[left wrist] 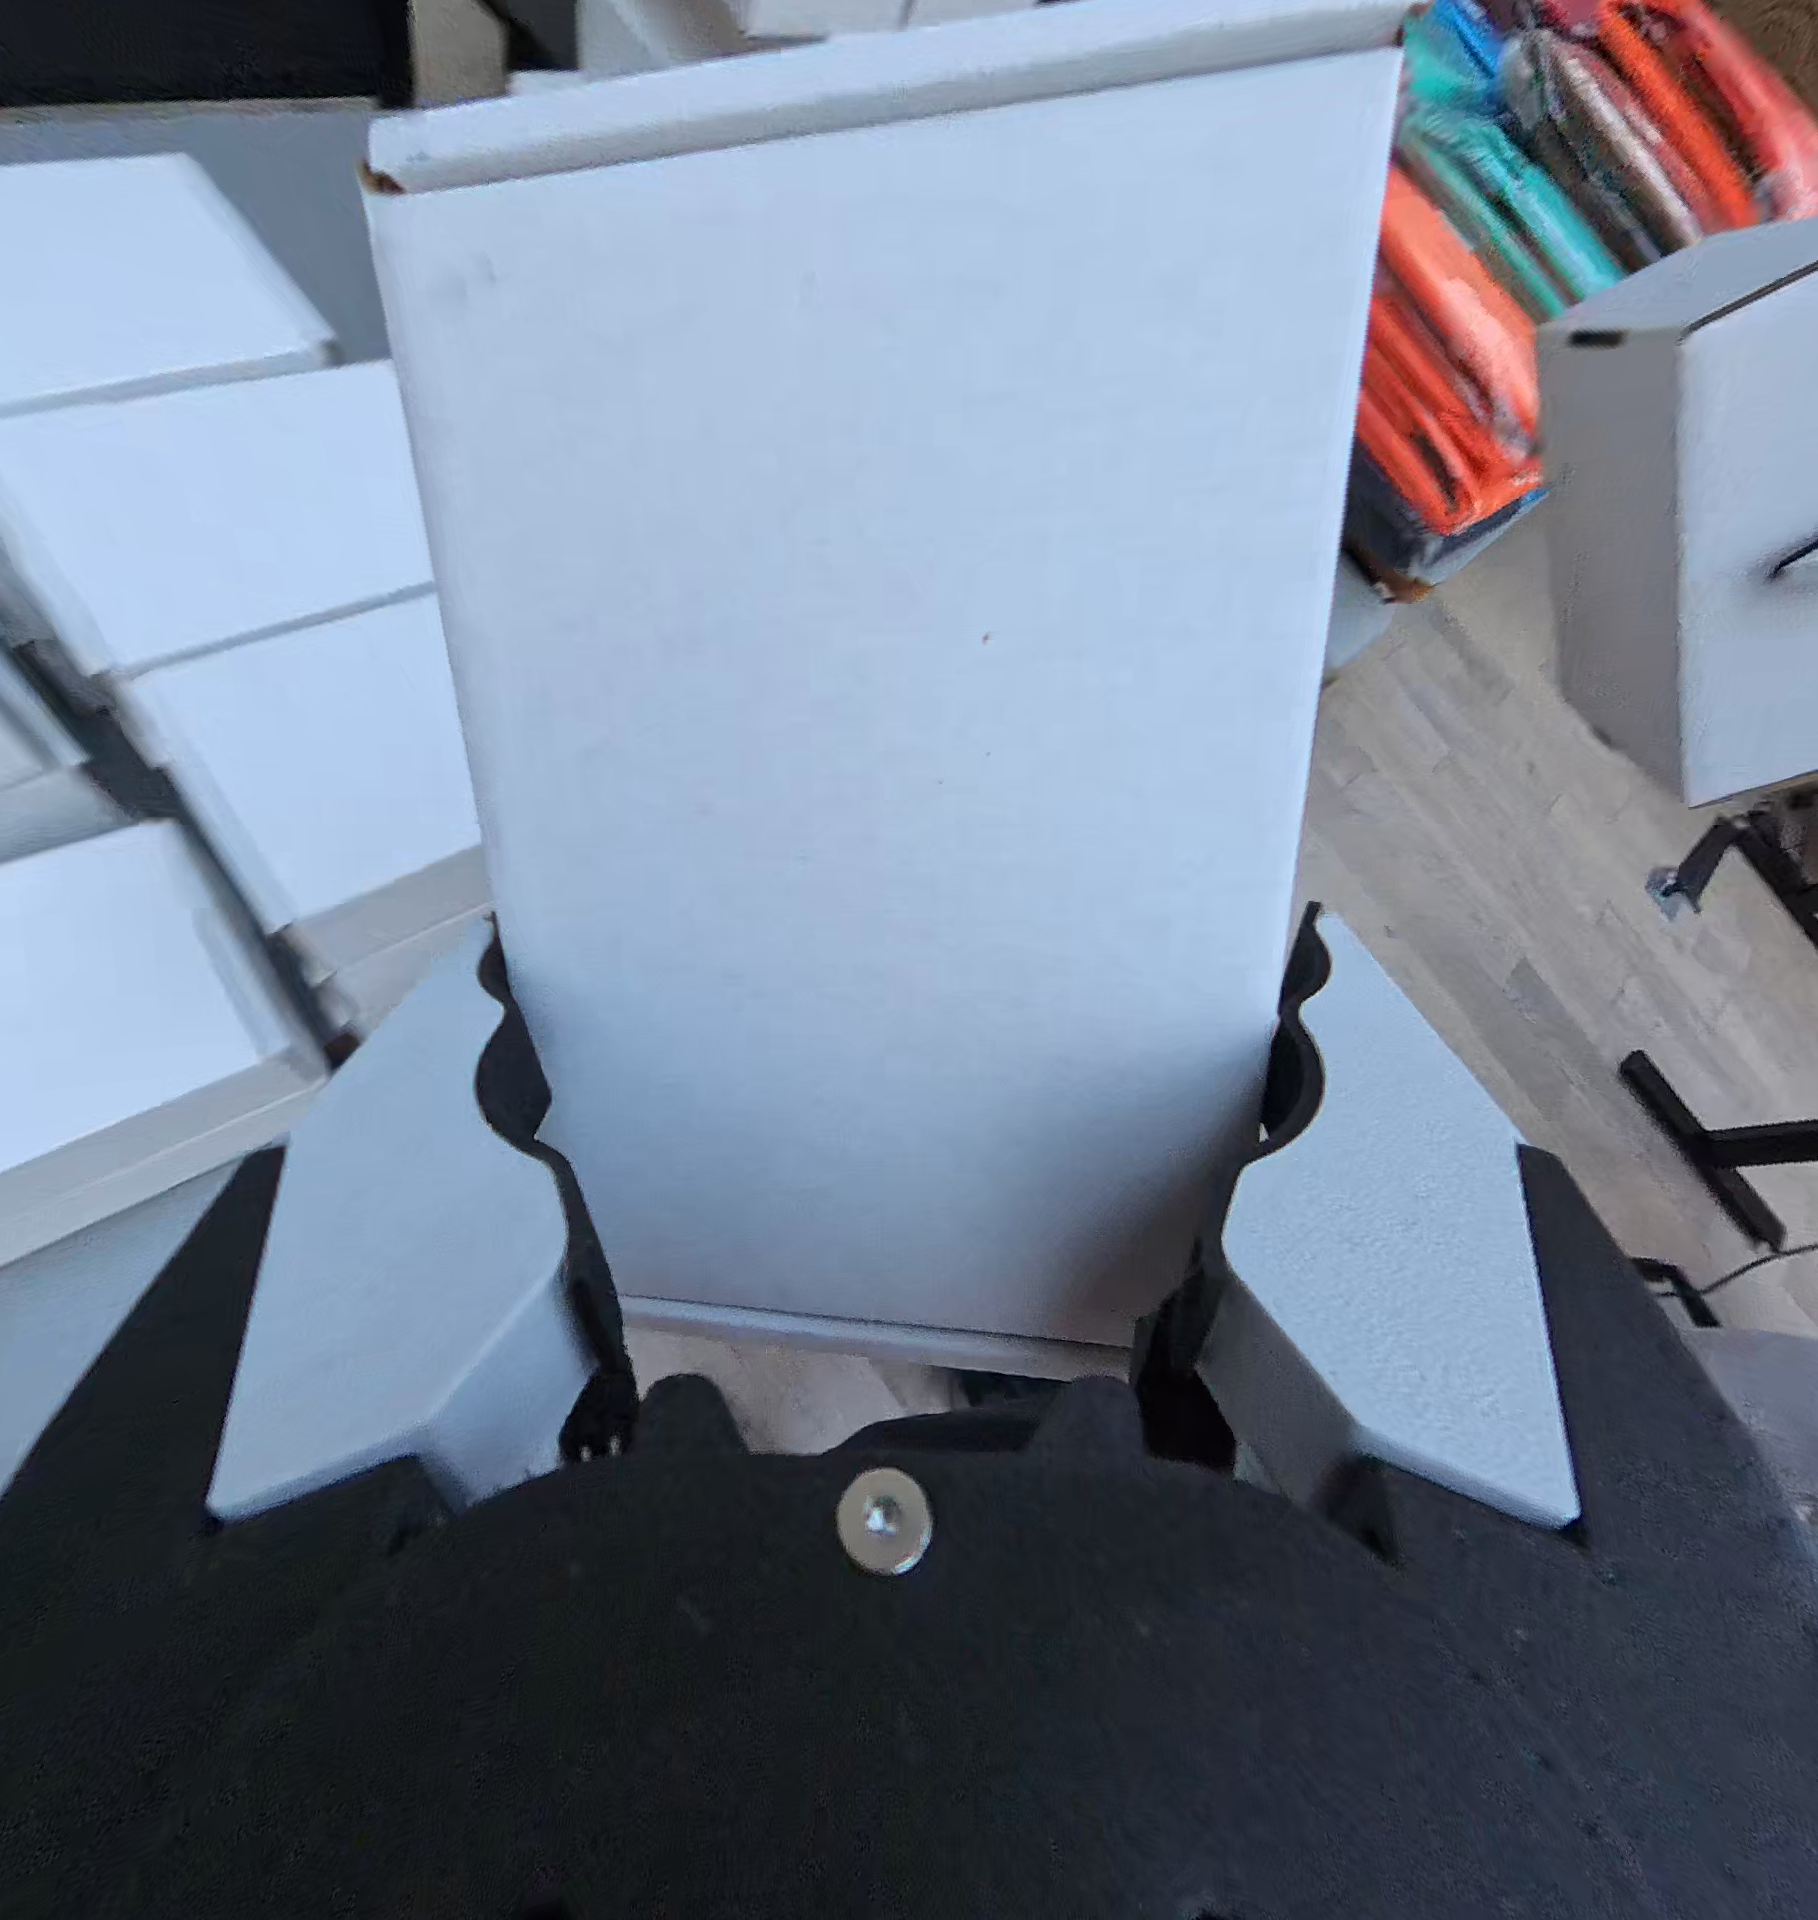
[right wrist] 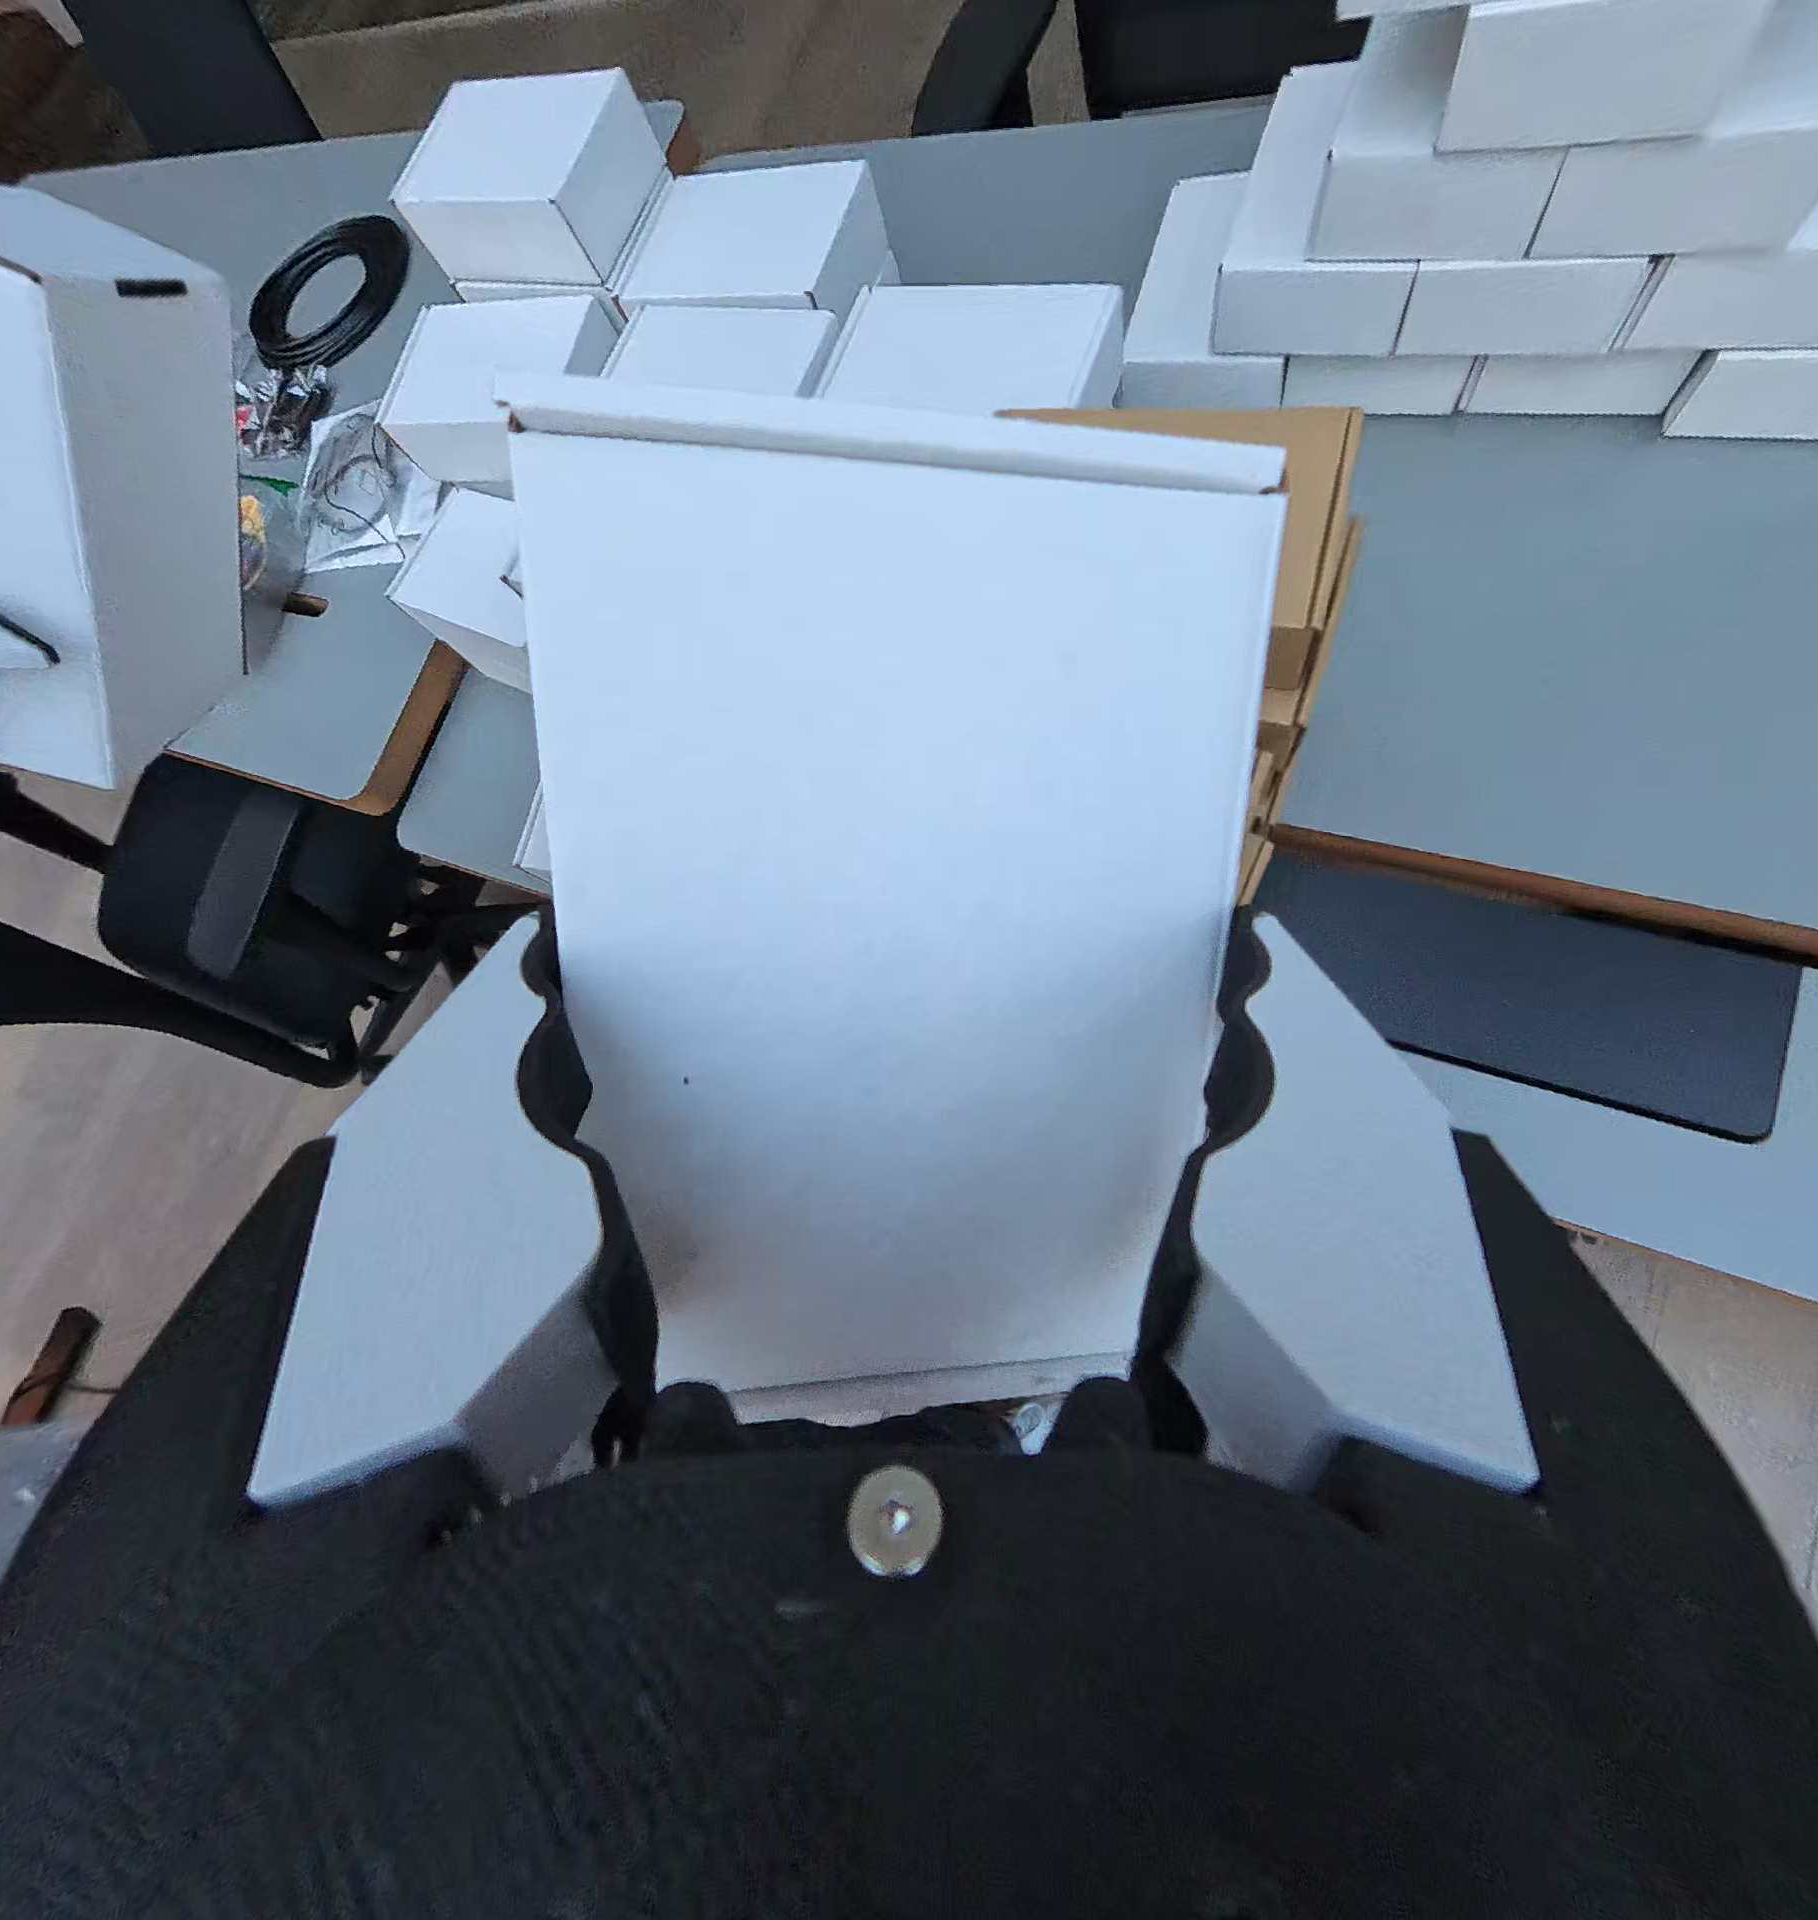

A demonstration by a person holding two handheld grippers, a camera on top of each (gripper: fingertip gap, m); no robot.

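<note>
Left wrist view: the left tongs (left wrist: 900, 1039) are clamped on a white cardboard box (left wrist: 884, 675), with one finger (left wrist: 515, 1049) pressed against each long side. The box extends forward from between the fingers, its broad face toward the camera and its folded end farthest away. To the left of these tongs, more closed white boxes (left wrist: 188, 499) lie in rows. Ahead and to the right sits a pile of orange, teal and dark packets (left wrist: 1487, 312). Farther right is the other held box (left wrist: 1736, 499), over a pale wood floor (left wrist: 1456, 883).

Right wrist view: the right tongs (right wrist: 894, 1039) grip a second white box (right wrist: 884, 831) in the same manner, fingers (right wrist: 557, 1049) on both long sides, folded end pointing away. Ahead lies a grey table (right wrist: 1559, 644) carrying small white boxes (right wrist: 739, 281); a larger stack of white boxes (right wrist: 1559, 239) stands ahead to the right. Flat brown cardboard (right wrist: 1310, 540) shows just behind the held box. Ahead to the left are a coil of black cable (right wrist: 328, 286) and a black office chair (right wrist: 230, 904).
</note>
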